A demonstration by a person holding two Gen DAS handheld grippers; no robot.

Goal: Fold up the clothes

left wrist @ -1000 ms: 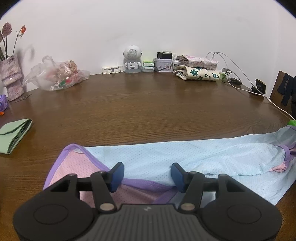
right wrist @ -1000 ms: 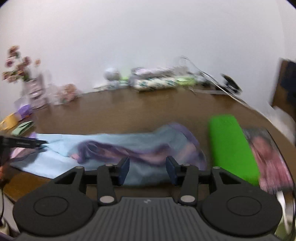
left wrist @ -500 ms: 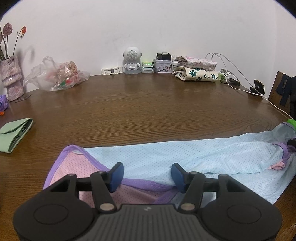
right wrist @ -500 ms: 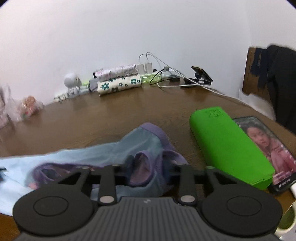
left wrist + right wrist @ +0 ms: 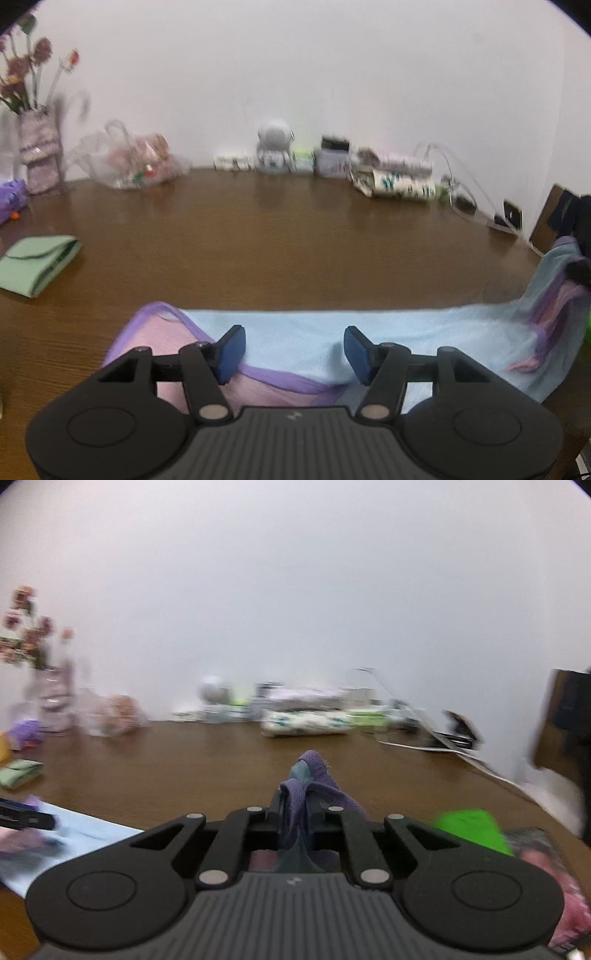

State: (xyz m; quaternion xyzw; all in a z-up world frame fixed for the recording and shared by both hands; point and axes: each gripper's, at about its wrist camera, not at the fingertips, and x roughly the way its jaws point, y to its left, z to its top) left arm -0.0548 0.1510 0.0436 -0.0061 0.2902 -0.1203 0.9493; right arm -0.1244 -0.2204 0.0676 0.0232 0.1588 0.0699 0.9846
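Observation:
A light blue mesh garment (image 5: pixel 369 332) with purple trim and pink lining lies along the near edge of the brown table (image 5: pixel 277 240). My left gripper (image 5: pixel 293 350) is open just above its left part, fingers apart over the purple hem. My right gripper (image 5: pixel 297 812) is shut on the garment's purple-trimmed right end (image 5: pixel 308 775) and holds it lifted off the table. In the left wrist view that end (image 5: pixel 557 273) rises at the far right. The rest of the garment (image 5: pixel 74 834) trails to the left in the right wrist view.
A folded green cloth (image 5: pixel 33 264) lies at the left. A flower vase (image 5: pixel 37 162), a plastic bag (image 5: pixel 133 162), a white robot toy (image 5: pixel 275 149), folded clothes (image 5: pixel 395 177) and cables line the far edge. A green case (image 5: pixel 472 827) and a phone lie at the right.
My right gripper has shut on the garment's right end and lifted it off the table. My left gripper has stayed open over the left part, and its view has tilted slightly upward.

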